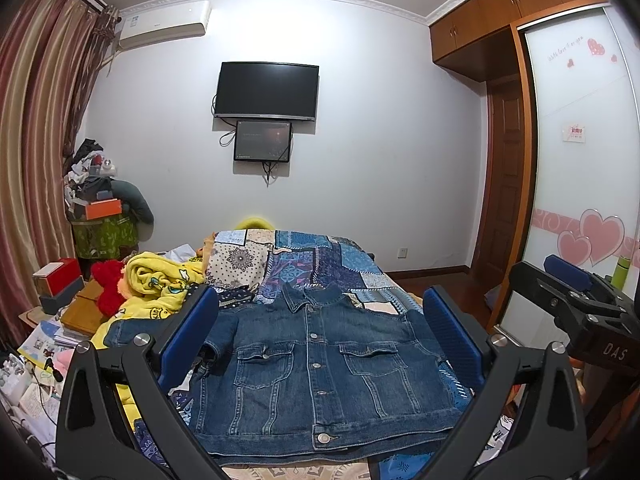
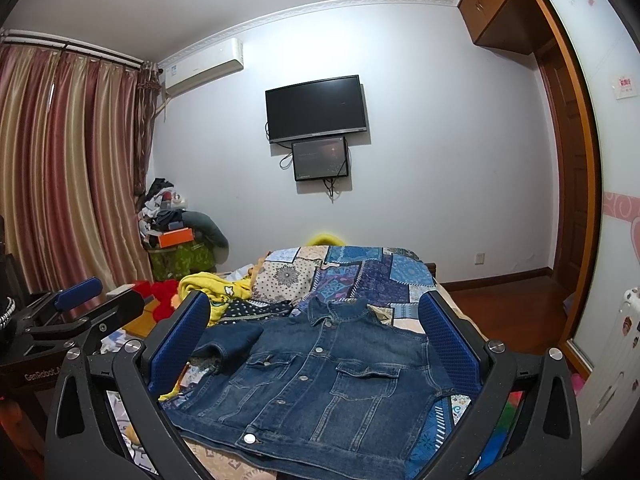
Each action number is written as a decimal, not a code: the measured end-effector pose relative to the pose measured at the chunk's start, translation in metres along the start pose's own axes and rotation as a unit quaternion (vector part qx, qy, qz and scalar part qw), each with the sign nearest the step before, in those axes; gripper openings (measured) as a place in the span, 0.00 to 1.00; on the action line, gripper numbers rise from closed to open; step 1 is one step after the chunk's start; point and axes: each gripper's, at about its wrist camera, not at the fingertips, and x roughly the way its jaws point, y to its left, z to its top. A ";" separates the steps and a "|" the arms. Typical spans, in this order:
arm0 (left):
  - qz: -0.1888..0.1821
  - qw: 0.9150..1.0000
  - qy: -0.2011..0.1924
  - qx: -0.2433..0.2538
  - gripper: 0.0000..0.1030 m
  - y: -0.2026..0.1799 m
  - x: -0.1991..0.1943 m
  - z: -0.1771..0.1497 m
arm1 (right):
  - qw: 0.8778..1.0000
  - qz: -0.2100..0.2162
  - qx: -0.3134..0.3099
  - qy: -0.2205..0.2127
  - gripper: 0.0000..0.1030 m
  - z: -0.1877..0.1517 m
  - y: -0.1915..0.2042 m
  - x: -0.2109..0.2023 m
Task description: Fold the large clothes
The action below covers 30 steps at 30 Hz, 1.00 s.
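Note:
A dark blue denim jacket (image 1: 320, 364) lies face up and buttoned on the patchwork bedspread (image 1: 320, 256), collar toward the far wall. Its left sleeve is folded in across the chest side, and the right sleeve is tucked out of sight. My left gripper (image 1: 320, 340) hovers above the jacket's near half, wide open and empty, its blue pads either side of the garment. In the right wrist view the same jacket (image 2: 320, 376) lies between the spread fingers of my right gripper (image 2: 316, 344), also open with nothing held. Each gripper shows at the other view's edge.
A yellow blanket (image 1: 160, 284) and a red plush toy (image 1: 108, 284) lie left of the jacket. A cluttered bedside table with boxes (image 1: 56, 284) stands at left. Wardrobe doors (image 1: 580, 160) and wooden floor (image 2: 508, 312) are on the right; a TV (image 1: 267, 91) hangs ahead.

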 end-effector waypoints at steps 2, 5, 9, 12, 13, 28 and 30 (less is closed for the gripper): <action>0.000 1.000 0.001 -0.001 1.00 0.000 0.001 0.000 | 1.000 0.000 -0.001 0.000 1.00 0.000 0.001 -0.001; 0.000 1.000 0.001 -0.001 1.00 -0.002 0.003 0.000 | 1.000 0.000 -0.001 0.000 1.00 0.000 0.001 -0.001; -0.002 1.000 0.004 -0.001 1.00 -0.001 0.006 -0.001 | 1.000 0.000 0.000 -0.001 1.00 0.000 0.000 0.000; -0.002 1.000 0.006 -0.001 1.00 0.000 0.007 -0.002 | 1.000 0.001 0.000 -0.001 1.00 0.000 0.000 0.000; -0.002 1.000 0.007 -0.001 1.00 0.000 0.007 -0.002 | 1.000 0.001 0.000 -0.001 1.00 0.000 0.001 0.000; -0.001 1.000 0.010 0.000 1.00 -0.001 0.011 -0.004 | 1.000 0.000 0.001 0.002 1.00 -0.001 0.000 0.001; -0.001 1.000 0.011 0.000 1.00 0.001 0.012 -0.005 | 1.000 0.000 0.002 0.003 1.00 -0.001 -0.001 0.001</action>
